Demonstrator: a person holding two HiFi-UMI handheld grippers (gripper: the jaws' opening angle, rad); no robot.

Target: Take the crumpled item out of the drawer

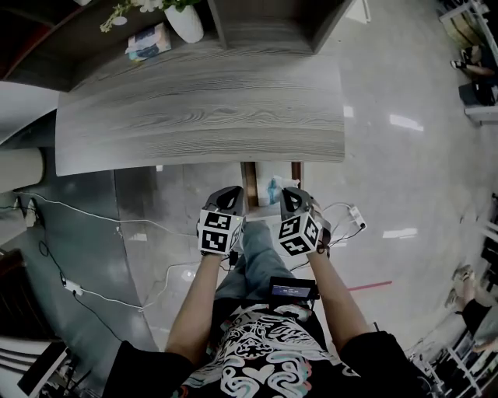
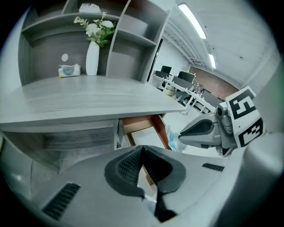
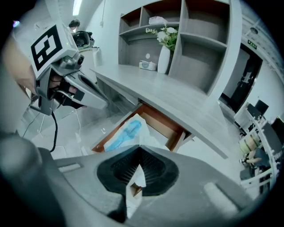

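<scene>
Under the grey desk a wooden drawer [image 1: 250, 183] [image 3: 165, 125] [image 2: 138, 127] stands pulled out. The crumpled item [image 3: 126, 132], white film with blue print, rises over the drawer's front, and my right gripper [image 3: 140, 150] [image 1: 290, 195] is shut on its near end. From the head view the item [image 1: 276, 189] shows between the two gripper tips. My left gripper [image 2: 142, 148] [image 1: 229, 194] hangs just left of the drawer, shut with nothing in it. In the left gripper view the right gripper [image 2: 200, 131] holds the item [image 2: 174, 138] at the drawer's right side.
The desk top [image 1: 202, 109] overhangs the drawer's back. A white vase with flowers [image 1: 186, 21] and a tissue pack [image 1: 148, 42] sit in the shelf unit behind. White cables [image 1: 93, 225] and a power strip [image 1: 71, 287] lie on the floor at left.
</scene>
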